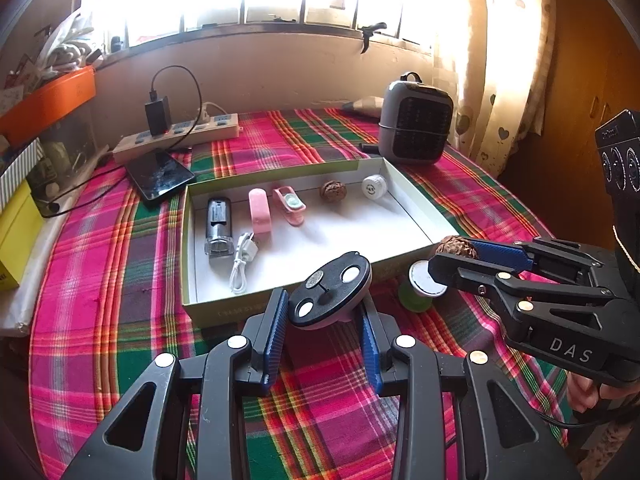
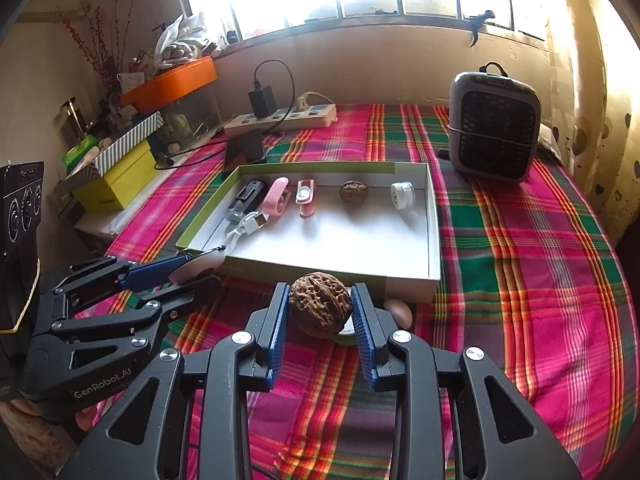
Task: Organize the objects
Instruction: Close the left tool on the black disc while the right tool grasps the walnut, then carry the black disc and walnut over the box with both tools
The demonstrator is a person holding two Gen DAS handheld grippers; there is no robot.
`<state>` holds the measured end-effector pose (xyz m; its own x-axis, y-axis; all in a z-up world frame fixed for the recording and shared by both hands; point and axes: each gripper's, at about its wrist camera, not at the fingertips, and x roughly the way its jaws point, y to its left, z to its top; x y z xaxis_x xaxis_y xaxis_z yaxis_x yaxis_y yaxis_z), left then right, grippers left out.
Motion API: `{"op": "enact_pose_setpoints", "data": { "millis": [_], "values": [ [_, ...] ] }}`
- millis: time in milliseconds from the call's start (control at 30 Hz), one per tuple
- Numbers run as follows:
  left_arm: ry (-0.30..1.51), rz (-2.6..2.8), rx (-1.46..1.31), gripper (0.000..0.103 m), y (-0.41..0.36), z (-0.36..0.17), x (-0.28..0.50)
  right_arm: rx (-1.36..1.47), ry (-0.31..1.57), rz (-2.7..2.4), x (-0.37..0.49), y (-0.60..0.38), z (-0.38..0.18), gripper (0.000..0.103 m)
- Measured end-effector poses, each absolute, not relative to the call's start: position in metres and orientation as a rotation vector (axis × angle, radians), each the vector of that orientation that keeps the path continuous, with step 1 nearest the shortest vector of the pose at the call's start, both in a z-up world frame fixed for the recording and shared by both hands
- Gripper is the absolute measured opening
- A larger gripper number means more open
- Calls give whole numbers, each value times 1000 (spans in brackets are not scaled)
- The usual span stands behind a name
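Count: two walnuts, two pink clips, two small white-capped jars, one dark lighter-like tube, one white cable, one round black-faced disc, one shallow box.

Shallow box (image 1: 416, 216), white inside, sits open on the plaid-covered surface (image 1: 120, 280) at 12 o'clock from both grippers. Contents, left to right in the left wrist view: dark tube (image 1: 219, 222) at the box's 9 o'clock end, white cable (image 1: 242, 258) just beside it toward the near wall, first pink clip (image 1: 259, 210), second pink clip (image 1: 290, 205) with a pale round inset, walnut in the box (image 1: 333, 191), white jar (image 1: 374, 187) at the 2 o'clock corner. All six lie apart from each other except tube and cable, which are close.

Outside the box: green jar with white lid (image 1: 420, 288) stands on the cloth just beside the near wall, partly under the right gripper.

Left gripper (image 1: 325, 318): jaws moderately wide, blue pads pressed on either side of the round disc (image 1: 329, 290), which is tilted face-up, lifted at the box's near wall.

Right gripper (image 2: 320, 312): jaws narrower, clenched on the held walnut (image 2: 320, 304), also just short of the near wall.

Beyond the box: phone (image 1: 160, 174) at 10 o'clock, power strip (image 1: 180, 136) behind it, grey heater (image 1: 416, 120) at 1 o'clock.
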<state>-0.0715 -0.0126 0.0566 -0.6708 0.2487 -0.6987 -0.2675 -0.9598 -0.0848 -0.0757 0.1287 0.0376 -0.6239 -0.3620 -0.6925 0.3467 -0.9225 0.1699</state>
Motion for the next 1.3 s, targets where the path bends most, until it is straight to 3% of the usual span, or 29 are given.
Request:
{"op": "enact_pose_setpoints", "data": {
  "millis": [1300],
  "values": [
    [46,2625,-1183,32,-25,34,-131,1199,14,-2453,-170,99,20,32]
  ]
}}
